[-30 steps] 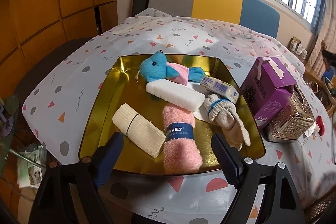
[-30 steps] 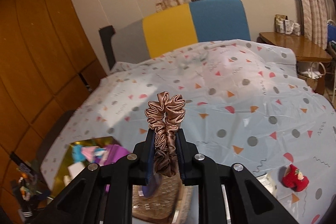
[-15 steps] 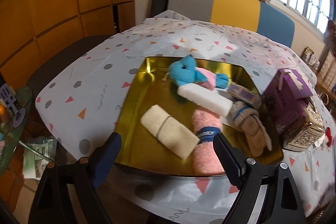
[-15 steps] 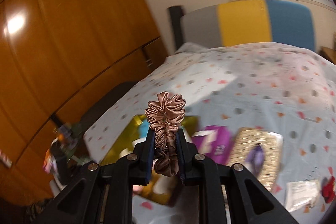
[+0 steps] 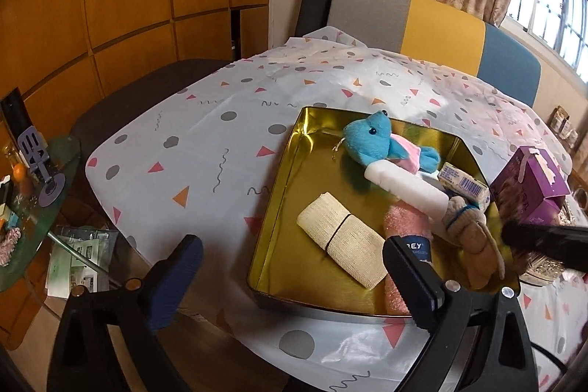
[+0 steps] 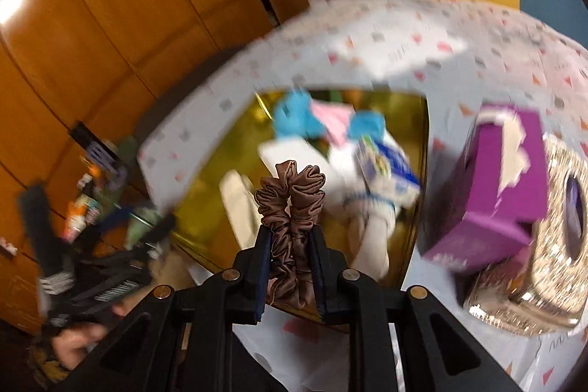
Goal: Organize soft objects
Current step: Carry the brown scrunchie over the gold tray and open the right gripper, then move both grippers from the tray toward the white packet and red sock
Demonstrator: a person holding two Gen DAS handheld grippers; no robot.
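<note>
Since a second ago our left wrist view has slid sideways, so the gold tin (image 5: pixel 290 179) now sits to the right of centre instead of straight ahead. Our left gripper (image 5: pixel 290 267) has just been opening further and stands wide, with nothing between its pads; the near left corner of the tin lies beyond them. Inside the tin we see the blue plush toy (image 5: pixel 371 142) at the far end, the white roll (image 5: pixel 408 190) just in front of it, and the beige bandage (image 5: pixel 341 237) and pink cloth (image 5: pixel 404 223) toward the near rim. A dark bar, probably our other tool, pokes in at the tin's right side.

From the right wrist, the view has swung from open tablecloth to looking down into the tin. Our right gripper (image 6: pixel 290 245) is clamped on the brown scrunchie (image 6: pixel 292 201), which hangs above the tin's near edge. The picture is blurred, so we cannot tell how close it is. The purple box (image 6: pixel 492 186) stands just right of the tin. We judge the scrunchie is nearly ready to be dropped in among the other soft things.
</note>
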